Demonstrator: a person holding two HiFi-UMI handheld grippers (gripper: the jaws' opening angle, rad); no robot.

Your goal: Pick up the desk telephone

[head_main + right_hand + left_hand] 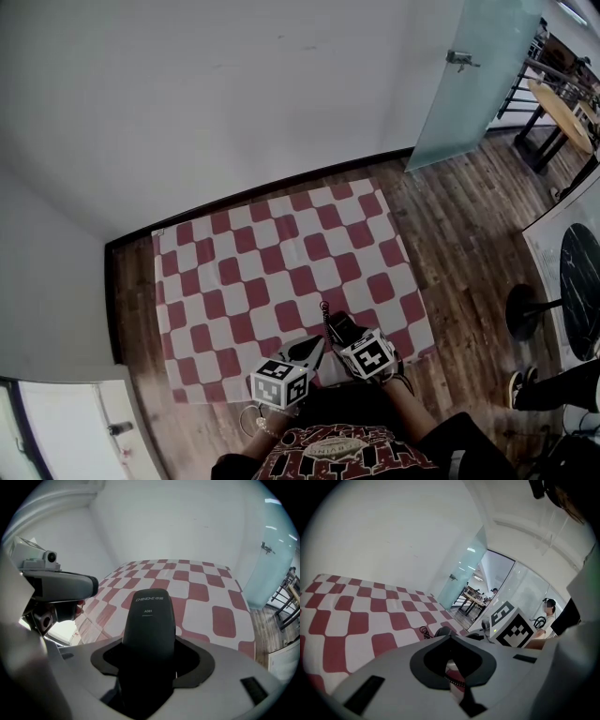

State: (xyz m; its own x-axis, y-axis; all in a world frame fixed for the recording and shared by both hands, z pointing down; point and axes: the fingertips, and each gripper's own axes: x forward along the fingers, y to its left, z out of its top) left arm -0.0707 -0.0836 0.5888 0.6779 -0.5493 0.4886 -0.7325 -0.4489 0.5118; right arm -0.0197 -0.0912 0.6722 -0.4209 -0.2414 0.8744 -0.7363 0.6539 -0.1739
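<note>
The person wears a black shirt with a red-and-white printed graphic [349, 457] and a thin wrist bracelet [254, 422]. The left gripper [315, 344] and right gripper [339, 330] each have a light grey moulded body. Each carries a white cube with black square markers [279, 382], a dark grey spade-shaped recess [433, 660] and black rectangular slots [365, 694].

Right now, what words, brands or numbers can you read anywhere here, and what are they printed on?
"CHINO-E", then two Chinese characters I cannot make out: on the black handset held in the right tongs.
"A061": on the handset, below the brand.
A tiny line under that: too small to read.
Print on the person's shirt: too blurred to read.
</note>
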